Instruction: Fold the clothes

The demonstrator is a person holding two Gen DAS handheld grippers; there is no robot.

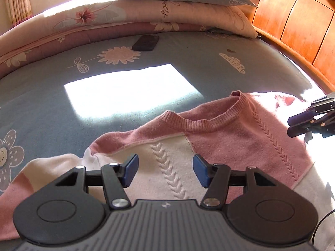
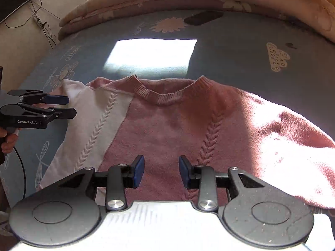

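A pink and white knit sweater (image 1: 219,138) (image 2: 178,125) with cable braids lies spread on the blue bed sheet, neckline pointing away from me. My left gripper (image 1: 165,170) hovers open over its white panel, nothing between the blue pads. My right gripper (image 2: 161,171) hovers open over the pink chest panel. The left gripper (image 2: 70,106) also shows at the left edge of the right wrist view, beside the sweater's white shoulder, held by a hand (image 2: 8,140). The right gripper (image 1: 291,124) shows at the right edge of the left wrist view, above the sunlit sleeve.
A dark phone (image 1: 146,42) (image 2: 203,17) lies on the blue flowered sheet (image 1: 52,96) beyond the sweater. Folded quilts and pillows (image 1: 146,14) pile up at the far side. A wooden headboard (image 1: 293,21) runs along the right. A bright sun patch (image 1: 129,92) falls on the sheet.
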